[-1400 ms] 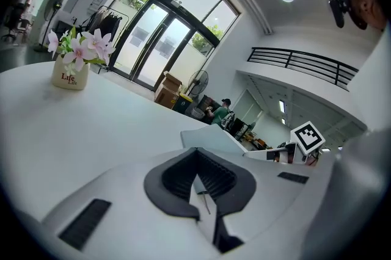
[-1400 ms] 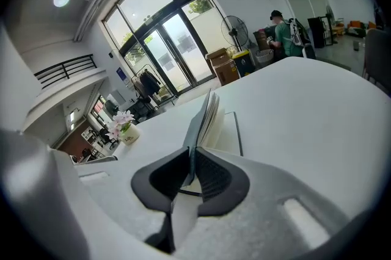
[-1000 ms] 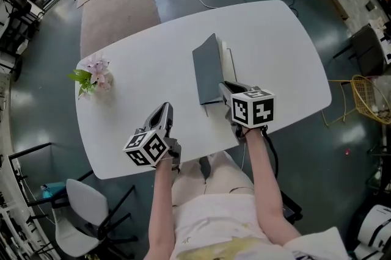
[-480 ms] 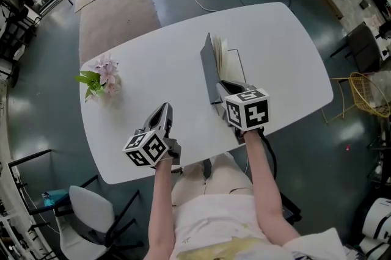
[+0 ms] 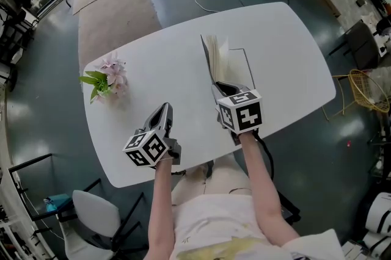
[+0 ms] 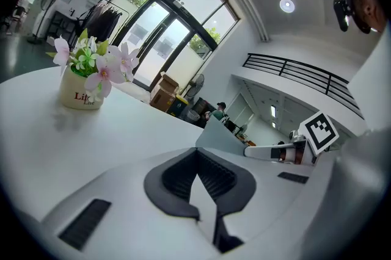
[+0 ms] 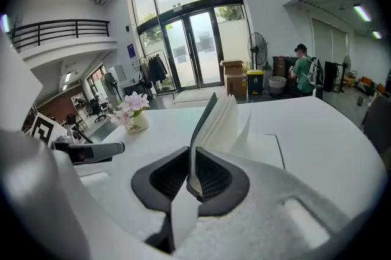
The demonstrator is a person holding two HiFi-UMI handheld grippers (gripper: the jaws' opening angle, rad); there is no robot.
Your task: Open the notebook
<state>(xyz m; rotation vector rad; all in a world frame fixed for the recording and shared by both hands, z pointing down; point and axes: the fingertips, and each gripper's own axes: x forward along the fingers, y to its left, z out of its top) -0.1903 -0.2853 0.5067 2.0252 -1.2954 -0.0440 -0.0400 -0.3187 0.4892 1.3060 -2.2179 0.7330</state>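
Notebook half open on the bench, cover pinched upright.

The right hand-held gripper (image 5: 222,90) has its jaws closed on the near edge of the grey cover of the notebook (image 5: 213,58), which stands on end with pages fanning beside it. The rest lies flat on the white bench (image 5: 287,39). The left hand-held gripper (image 5: 164,110) is closed and empty, apart from the notebook.

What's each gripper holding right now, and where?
Right gripper pinches the notebook by the near edge of its cover, which stands upright. Left gripper shut, empty.
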